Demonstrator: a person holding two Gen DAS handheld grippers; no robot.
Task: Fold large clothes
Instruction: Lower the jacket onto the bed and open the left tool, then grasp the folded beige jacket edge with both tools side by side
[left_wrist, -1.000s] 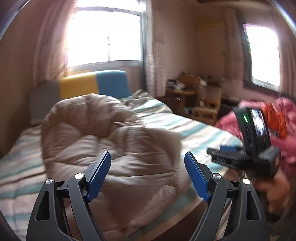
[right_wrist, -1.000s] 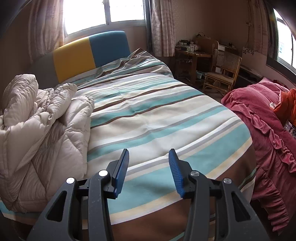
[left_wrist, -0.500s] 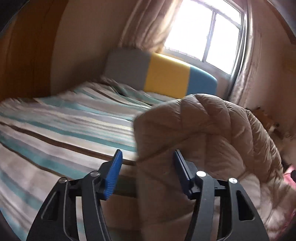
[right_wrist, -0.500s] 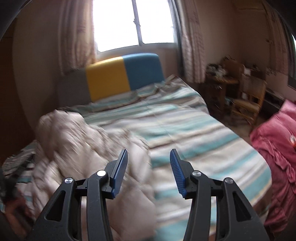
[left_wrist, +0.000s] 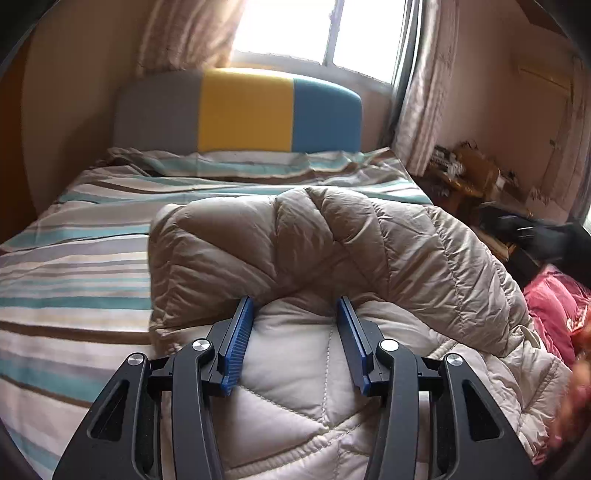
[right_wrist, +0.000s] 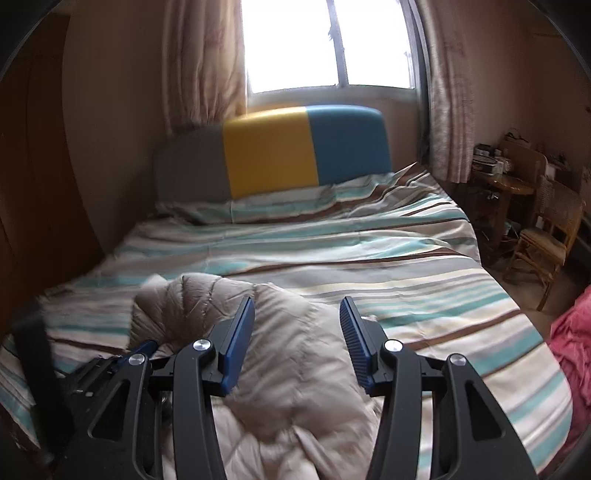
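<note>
One large garment is under inspection: a beige quilted down jacket (left_wrist: 354, 251), lying bunched on the bed with the striped cover (left_wrist: 70, 280). Through the left wrist camera I see a puffed fold of its pale lining bulging up between the blue pads of my left gripper (left_wrist: 295, 343). The jaws have just been closing and now stand partly apart with that fold pinched between them, both pads pressing into the fabric. A darker outer panel of the jacket arches over the fingertips and drapes off to the right.

Through the right wrist camera the same jacket (right_wrist: 280, 365) lies crumpled at the near left part of the bed (right_wrist: 424, 280). My right gripper (right_wrist: 297, 343) is above it, jaws partly apart; I see no fabric caught between the pads, only jacket and bedcover below the gap. The black frame of the left gripper shows at the lower left edge of this view.

Beyond the jacket, the bedcover runs back to a padded headboard in grey, yellow and blue panels (right_wrist: 273, 155) beneath a bright window (right_wrist: 328, 44). A wooden chair (right_wrist: 543, 229) stands at the right of the bed, and a pink ruffled cloth (left_wrist: 554, 306) lies at the right edge.
</note>
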